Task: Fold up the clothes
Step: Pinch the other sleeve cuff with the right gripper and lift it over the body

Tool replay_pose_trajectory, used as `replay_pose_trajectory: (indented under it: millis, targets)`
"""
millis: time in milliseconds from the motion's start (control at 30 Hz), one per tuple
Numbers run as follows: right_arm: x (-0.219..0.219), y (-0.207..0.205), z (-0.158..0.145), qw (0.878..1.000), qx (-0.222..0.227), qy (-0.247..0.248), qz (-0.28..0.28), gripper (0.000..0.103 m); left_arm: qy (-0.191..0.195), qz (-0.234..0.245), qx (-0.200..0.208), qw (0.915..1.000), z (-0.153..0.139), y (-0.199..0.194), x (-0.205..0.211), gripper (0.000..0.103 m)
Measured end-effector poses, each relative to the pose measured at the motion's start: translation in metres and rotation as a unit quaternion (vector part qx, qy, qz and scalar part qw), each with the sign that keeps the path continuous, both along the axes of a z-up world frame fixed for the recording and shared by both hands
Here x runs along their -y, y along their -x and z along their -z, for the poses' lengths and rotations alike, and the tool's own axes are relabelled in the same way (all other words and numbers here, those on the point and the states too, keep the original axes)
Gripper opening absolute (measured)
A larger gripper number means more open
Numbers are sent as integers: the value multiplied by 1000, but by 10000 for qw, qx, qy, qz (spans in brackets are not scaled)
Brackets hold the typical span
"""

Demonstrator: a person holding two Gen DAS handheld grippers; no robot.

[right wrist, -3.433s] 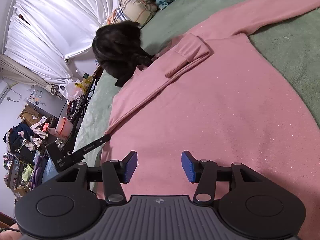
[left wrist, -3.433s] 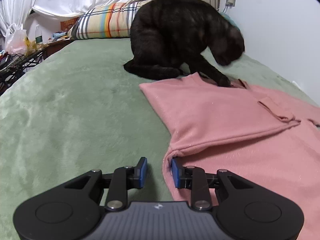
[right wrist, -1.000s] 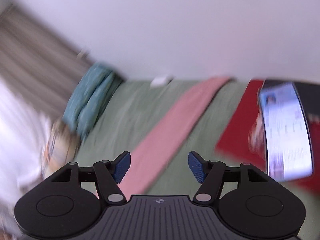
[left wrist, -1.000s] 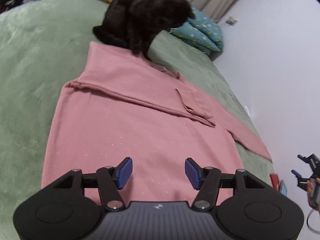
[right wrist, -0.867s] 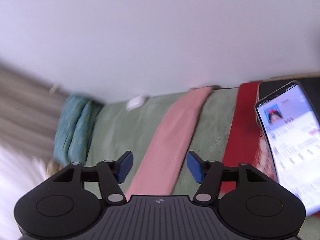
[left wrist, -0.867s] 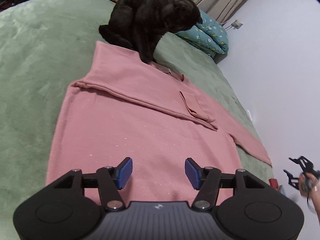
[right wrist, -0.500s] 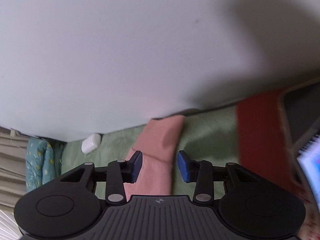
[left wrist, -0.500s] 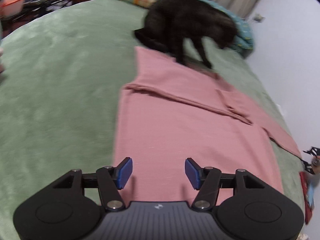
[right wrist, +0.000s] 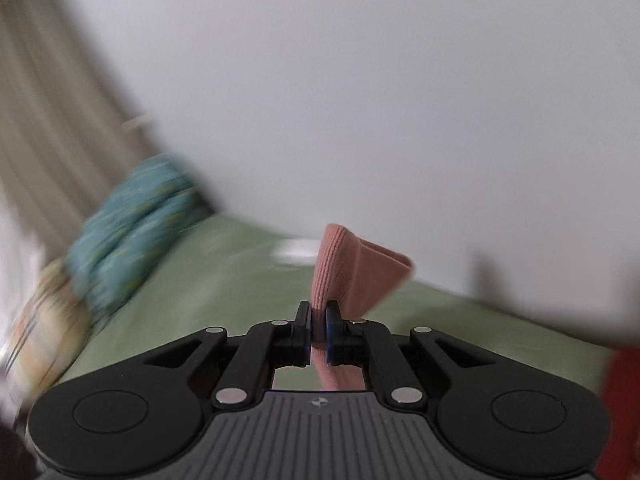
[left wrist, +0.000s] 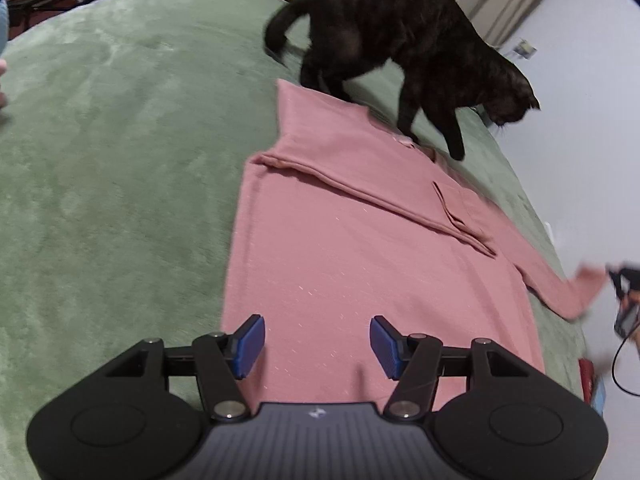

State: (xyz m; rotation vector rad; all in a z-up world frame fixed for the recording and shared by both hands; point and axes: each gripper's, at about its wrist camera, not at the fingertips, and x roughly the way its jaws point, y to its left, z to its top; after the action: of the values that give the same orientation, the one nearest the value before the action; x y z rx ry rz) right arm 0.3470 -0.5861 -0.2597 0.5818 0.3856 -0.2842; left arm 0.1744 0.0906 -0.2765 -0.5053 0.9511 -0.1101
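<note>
On green bedspread (left wrist: 120,152): pink sweater (left wrist: 360,248) spread flat, one sleeve folded across chest, black cat (left wrist: 404,48) stepping over collar. Left gripper (left wrist: 317,346) poised above hem, jaws parted, nothing between. Right gripper (right wrist: 318,330) just closed, pinching ribbed sleeve cuff (right wrist: 352,272) (raised off bed, background blurred).
</note>
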Motion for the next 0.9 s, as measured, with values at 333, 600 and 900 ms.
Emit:
replay_pose_trajectory:
  millis: [333,600,900]
  targets:
    - [-240,-34,-39,9745,-21,218,-2235,6,447,70,713,9964,-19,40,-14,58]
    - [-451,-26,-55,9603,330,-135,-2765,6,1109,-65,1100,9877,-22,65,-42,58]
    - [-591,-11,-31,9425,173,184,-3334,7,1419,-301,1452,9787,-31,75,-67,58]
